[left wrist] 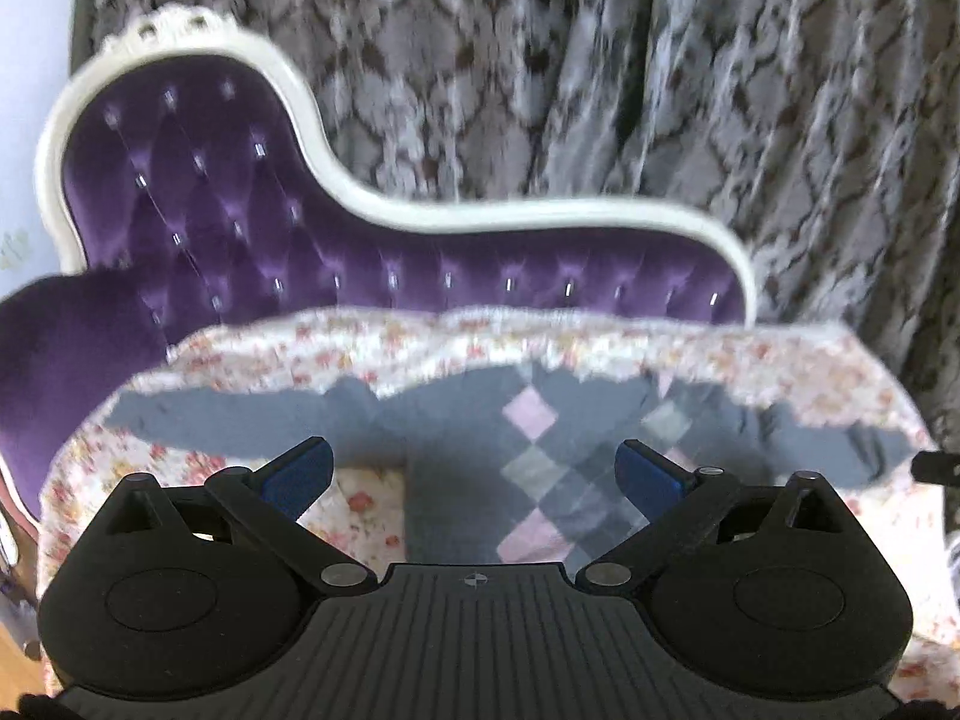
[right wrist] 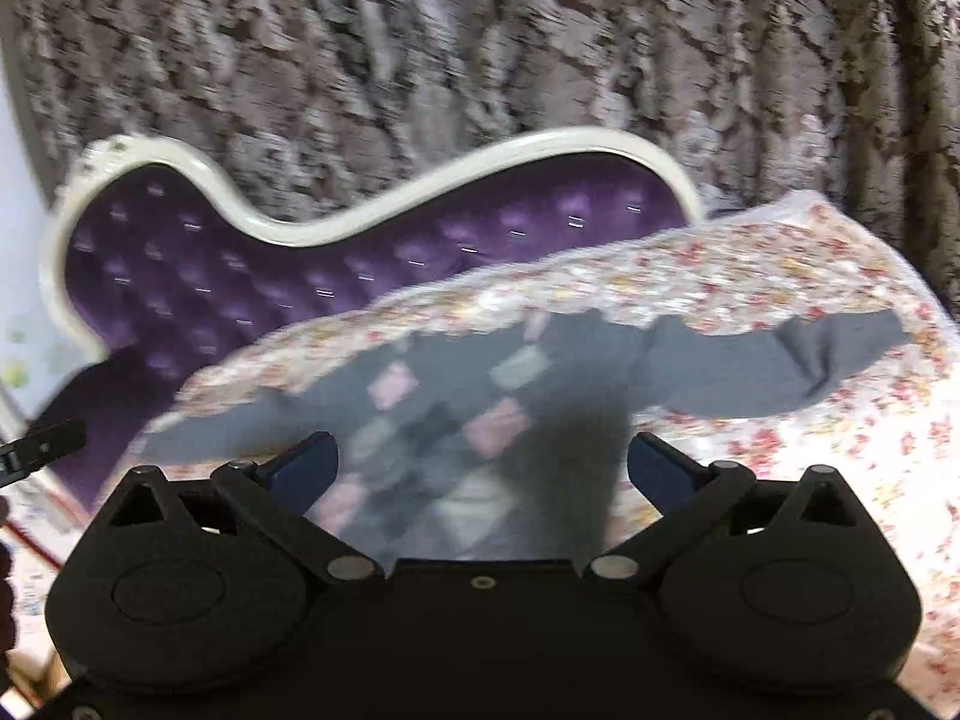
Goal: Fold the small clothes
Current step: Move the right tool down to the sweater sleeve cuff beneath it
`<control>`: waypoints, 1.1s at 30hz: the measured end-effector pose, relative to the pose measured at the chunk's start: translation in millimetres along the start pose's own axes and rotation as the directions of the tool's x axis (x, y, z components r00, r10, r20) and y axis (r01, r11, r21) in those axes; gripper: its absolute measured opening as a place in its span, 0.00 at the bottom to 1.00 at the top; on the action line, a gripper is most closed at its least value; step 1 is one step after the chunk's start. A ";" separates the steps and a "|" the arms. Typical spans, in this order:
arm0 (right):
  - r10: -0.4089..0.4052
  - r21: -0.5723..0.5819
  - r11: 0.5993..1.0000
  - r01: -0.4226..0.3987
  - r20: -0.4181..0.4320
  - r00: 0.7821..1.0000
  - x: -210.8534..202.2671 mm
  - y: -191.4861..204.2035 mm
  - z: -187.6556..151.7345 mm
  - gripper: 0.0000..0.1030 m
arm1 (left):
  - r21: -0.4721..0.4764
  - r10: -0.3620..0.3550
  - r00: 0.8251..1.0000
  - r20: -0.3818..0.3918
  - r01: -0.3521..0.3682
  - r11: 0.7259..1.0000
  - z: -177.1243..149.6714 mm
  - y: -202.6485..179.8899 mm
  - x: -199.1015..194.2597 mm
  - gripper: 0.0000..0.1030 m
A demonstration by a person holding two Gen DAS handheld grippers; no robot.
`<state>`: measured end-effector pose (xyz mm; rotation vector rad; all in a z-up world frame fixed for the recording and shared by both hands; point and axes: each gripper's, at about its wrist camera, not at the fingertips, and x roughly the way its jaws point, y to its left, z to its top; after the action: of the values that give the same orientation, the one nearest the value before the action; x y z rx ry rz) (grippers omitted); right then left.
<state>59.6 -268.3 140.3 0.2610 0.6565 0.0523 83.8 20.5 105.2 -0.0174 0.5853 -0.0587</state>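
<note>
Jaws: on both grippers the blue pads are spread wide, nothing held between them. Left gripper (left wrist: 474, 471) and right gripper (right wrist: 483, 465) are each poised above the work, clear of the cloth.

Behind, filling the upper frame of both views: patterned grey curtain (left wrist: 600, 90). Below it, left of centre, a purple tufted sofa (left wrist: 240, 228) with a white carved frame.

Lower half: flowered bedspread (left wrist: 780, 354), serving as the folding surface.

On it, centre of frame, the grey sweater (left wrist: 450, 450) is laid out flat, sleeves stretched to either side, argyle diamonds in pink and pale grey down the front. The right wrist view is blurred by motion; detail there is poor.

Judged step: first grasp, no fold yet made. A sleeve cuff or shoulder edge is best pinched low, at the fabric's edge only, so the bedspread is not caught with it. Both sleeves are best brought inward evenly before the body is doubled.
</note>
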 end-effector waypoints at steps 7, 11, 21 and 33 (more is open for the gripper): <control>-0.112 0.014 0.993 0.113 -0.086 0.990 66.4 -23.6 -3.3 0.99 | -0.001 0.025 0.991 -0.134 -0.026 1.000 -19.8 1.3 74.5 0.99; -0.146 0.027 0.988 0.151 -0.148 0.978 105.5 -34.6 -9.6 0.99 | 0.001 0.034 0.979 -0.201 -0.035 0.999 -30.3 3.3 109.1 0.99; -0.209 0.031 0.974 0.224 -0.254 0.944 161.4 -53.0 -19.8 0.99 | 0.044 0.066 0.960 -0.272 -0.057 0.997 -48.9 -0.6 166.3 0.99; -0.392 0.107 0.904 0.413 -0.177 0.903 179.1 -147.8 -3.7 0.99 | -0.075 -0.053 0.953 -0.297 0.032 0.997 -68.6 7.4 214.1 0.99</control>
<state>194.2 -387.0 -7.2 0.2555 0.8571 -0.3796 224.3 14.9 -70.3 -0.0899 0.8903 -0.0834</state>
